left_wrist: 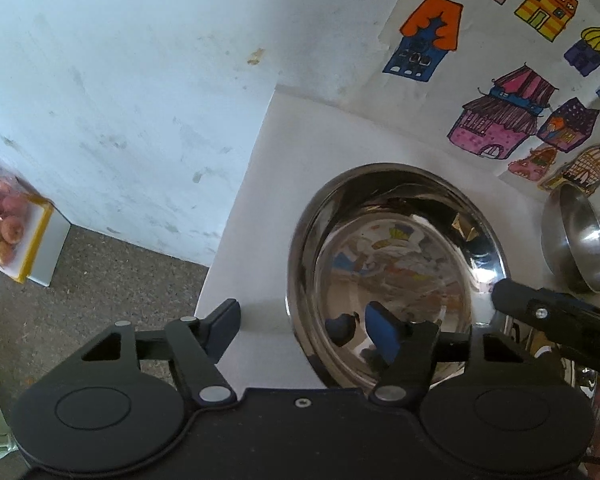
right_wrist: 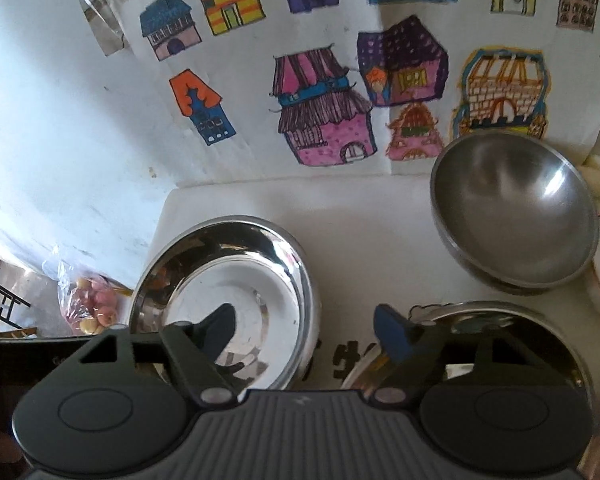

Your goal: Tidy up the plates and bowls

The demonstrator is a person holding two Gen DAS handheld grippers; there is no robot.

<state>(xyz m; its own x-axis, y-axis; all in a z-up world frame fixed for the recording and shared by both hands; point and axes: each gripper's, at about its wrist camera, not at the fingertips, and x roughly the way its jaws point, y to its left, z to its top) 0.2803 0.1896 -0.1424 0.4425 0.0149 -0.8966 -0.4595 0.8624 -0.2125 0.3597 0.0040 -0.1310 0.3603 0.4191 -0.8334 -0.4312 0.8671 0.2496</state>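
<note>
The polished steel plate (left_wrist: 396,280) at the table's (left_wrist: 284,184) left edge is taken as the landmark.

Nearest, the left gripper (left_wrist: 304,330) is seen straddling this plate's near-left rim: one finger is held outside the rim over the bare table, the other inside over the plate's floor. The jaws stand apart and nothing is pressed between them, so the rim is bracketed, not clamped.

The right gripper (right_wrist: 304,332) is held just right of the landmark, its jaws likewise apart and empty. Its left finger is seen over the plate's right side, and its right finger over the rim of a second steel plate (right_wrist: 500,344), which lies just beside the landmark on its right. In the left wrist view a fingertip of this gripper is seen at the landmark's right rim.

The left hand is judged better placed for the landmark, the rim running crosswise between its fingers.

Farther back and right, a steel bowl (right_wrist: 516,216) is found upright before the house drawings (right_wrist: 324,120) on the wall.
</note>
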